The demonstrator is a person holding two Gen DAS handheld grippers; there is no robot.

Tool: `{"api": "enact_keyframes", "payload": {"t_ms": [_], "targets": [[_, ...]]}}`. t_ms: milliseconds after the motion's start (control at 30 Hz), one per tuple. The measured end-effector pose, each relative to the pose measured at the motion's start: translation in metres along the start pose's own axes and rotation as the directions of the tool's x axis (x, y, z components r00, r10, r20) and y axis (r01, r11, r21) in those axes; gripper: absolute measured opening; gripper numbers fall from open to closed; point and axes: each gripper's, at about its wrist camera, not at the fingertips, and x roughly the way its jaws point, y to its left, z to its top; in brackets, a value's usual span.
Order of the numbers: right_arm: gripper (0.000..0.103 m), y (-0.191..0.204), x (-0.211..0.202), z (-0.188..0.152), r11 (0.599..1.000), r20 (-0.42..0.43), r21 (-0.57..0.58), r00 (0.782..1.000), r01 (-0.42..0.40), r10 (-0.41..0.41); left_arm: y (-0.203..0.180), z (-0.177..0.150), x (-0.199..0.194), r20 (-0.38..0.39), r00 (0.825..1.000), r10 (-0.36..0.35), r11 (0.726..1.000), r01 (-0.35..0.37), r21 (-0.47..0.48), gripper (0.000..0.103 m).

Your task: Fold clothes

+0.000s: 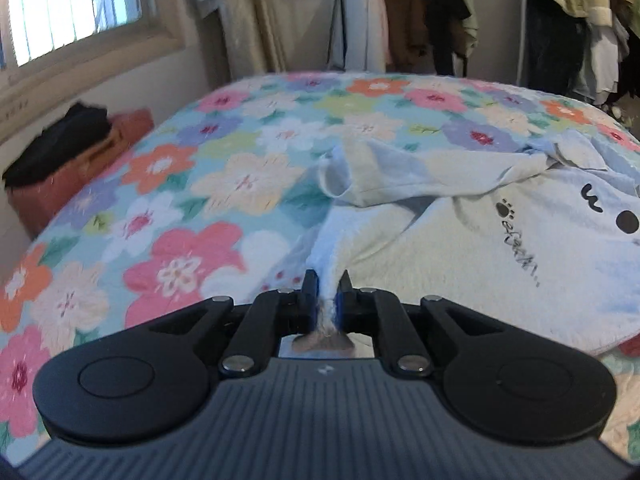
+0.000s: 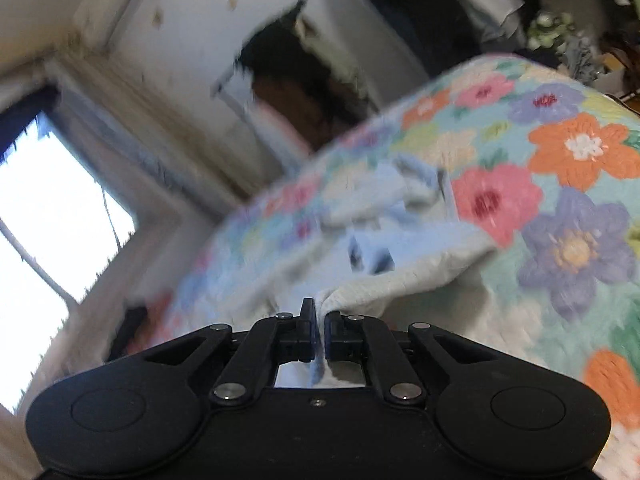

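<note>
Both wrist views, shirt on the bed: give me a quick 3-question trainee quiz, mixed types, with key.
1. True or false: the left gripper has its fingers closed on a bunch of the pale T-shirt.
2. Multiple choice: what lies under the shirt? A) bare wooden table B) floral quilt C) grey carpet
3. Fill in: near the black lettering, the shirt bears a small black ____ print.

Key:
1. True; the right gripper pinches the same pale fabric too.
2. B
3. paw
</note>
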Motion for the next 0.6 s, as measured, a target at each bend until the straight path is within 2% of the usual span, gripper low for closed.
{"api": "enact_keyframes", "payload": {"t_ms": [33, 100, 133, 200, 267, 333, 400, 467, 533, 600], "targets": [[0.006, -0.005, 0.002, -0.011, 0.998, -0.048, -0.014, 0.997, 0.060, -0.061, 0.005, -0.003, 0.006, -0.028, 1.000, -0.002, 1.000, 0.002, -0.010, 0.008], [0.006, -0.022, 0.004, -0.031, 0.982, -0.109, 0.039, 0.978, 0.185, -0.180, 0.009, -0.010, 0.021, -0.093, 0.996, -0.012, 0.999, 0.009, -0.032, 0.008], [0.006, -0.028, 0.001, -0.041, 0.967, -0.101, 0.104, 0.970, 0.232, -0.222, 0.011, -0.012, 0.025, -0.113, 0.993, -0.022, 0.998, 0.016, -0.055, 0.008], [0.006, -0.024, -0.003, -0.049, 0.961, -0.067, 0.188, 0.979, 0.201, -0.192, 0.011, -0.010, 0.025, -0.105, 0.994, -0.021, 0.997, 0.014, -0.071, 0.008], [0.006, -0.004, -0.009, -0.038, 0.980, -0.038, 0.142, 0.990, 0.137, -0.133, 0.011, -0.007, 0.019, -0.069, 0.998, 0.013, 0.999, -0.016, -0.044, 0.008], [0.006, 0.017, -0.019, -0.024, 0.995, -0.018, 0.038, 0.996, 0.092, -0.091, 0.010, -0.005, 0.013, -0.047, 0.998, 0.037, 0.999, -0.038, -0.027, 0.008], [0.006, 0.022, -0.027, -0.020, 0.996, -0.020, -0.015, 0.996, 0.092, -0.092, 0.010, -0.007, 0.015, -0.064, 0.997, 0.043, 0.999, -0.045, -0.028, 0.008], [0.006, 0.010, -0.023, -0.030, 0.986, -0.084, -0.017, 0.982, 0.168, -0.169, 0.012, -0.012, 0.020, -0.105, 0.994, 0.040, 0.999, -0.043, -0.027, 0.008], [0.006, -0.004, -0.013, -0.046, 0.968, -0.163, -0.022, 0.954, 0.251, -0.251, 0.014, -0.019, 0.030, -0.163, 0.986, 0.024, 0.999, -0.031, -0.040, 0.008], [0.006, -0.015, 0.004, -0.065, 0.959, -0.221, -0.022, 0.934, 0.284, -0.281, 0.016, -0.024, 0.038, -0.207, 0.978, 0.020, 0.998, -0.032, -0.055, 0.009]]}}
